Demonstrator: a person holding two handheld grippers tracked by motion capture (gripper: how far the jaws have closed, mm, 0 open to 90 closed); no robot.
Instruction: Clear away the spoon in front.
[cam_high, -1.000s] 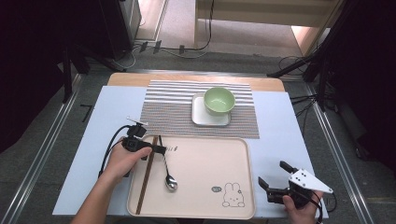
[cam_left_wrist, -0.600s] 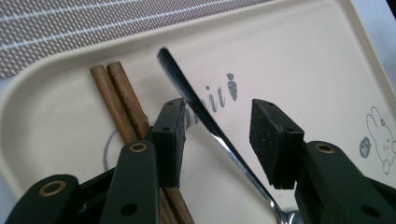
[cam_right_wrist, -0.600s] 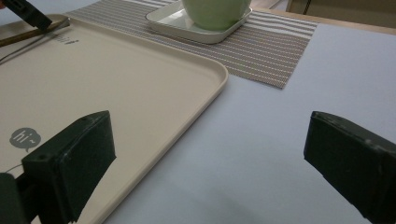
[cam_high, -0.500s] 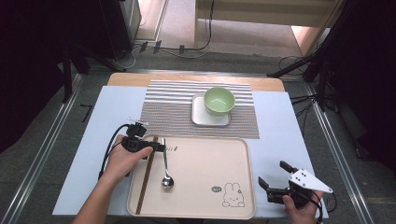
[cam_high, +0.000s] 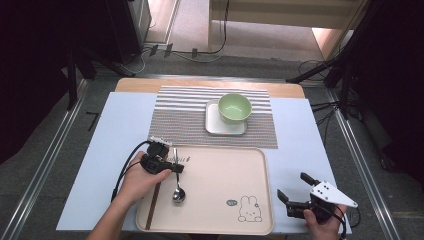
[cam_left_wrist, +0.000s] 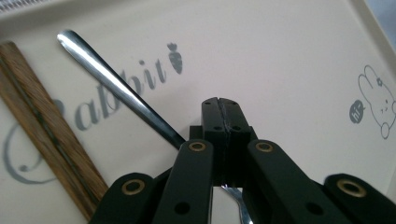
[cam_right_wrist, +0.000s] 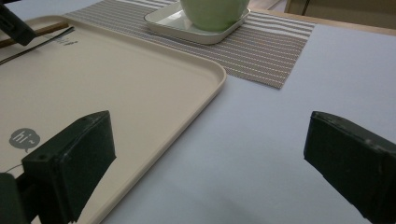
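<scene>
A: Item one, tray (cam_high: 220, 200)?
B: Beige, rounded corners, on pale blue table cover (cam_high: 115, 130). Printed in grey script at left end: "Rabbit" (cam_left_wrist: 116, 95), followed by small carrot mark (cam_left_wrist: 175, 58). Rabbit drawing (cam_high: 248, 210) near front right corner, beside grey speech bubble reading "hi~" (cam_right_wrist: 22, 138).

A: Contents of tray?
B: Metal spoon (cam_high: 178, 187), bowl end toward near edge, handle running up under left gripper (cam_high: 175, 167). Brown wooden chopsticks (cam_high: 152, 205) just beside, along left rim.

A: Left gripper, condition?
B: Held in left hand (cam_high: 142, 182), over left part of tray. Jaws pressed together, no gap seen in left gripper view. Spoon handle (cam_left_wrist: 116, 86) passing beneath the closed tips; whether actually clamped, cannot tell.

A: Right gripper (cam_high: 295, 192)?
B: Held low off tray's right front corner, above bare table cover. Jaws spread wide, nothing between them.

A: Remaining stock?
B: Striped placemat (cam_high: 185, 117) behind tray. On it, square white plate (cam_high: 215, 127) carrying green bowl (cam_high: 235, 107). No lettering legible on either.
</scene>
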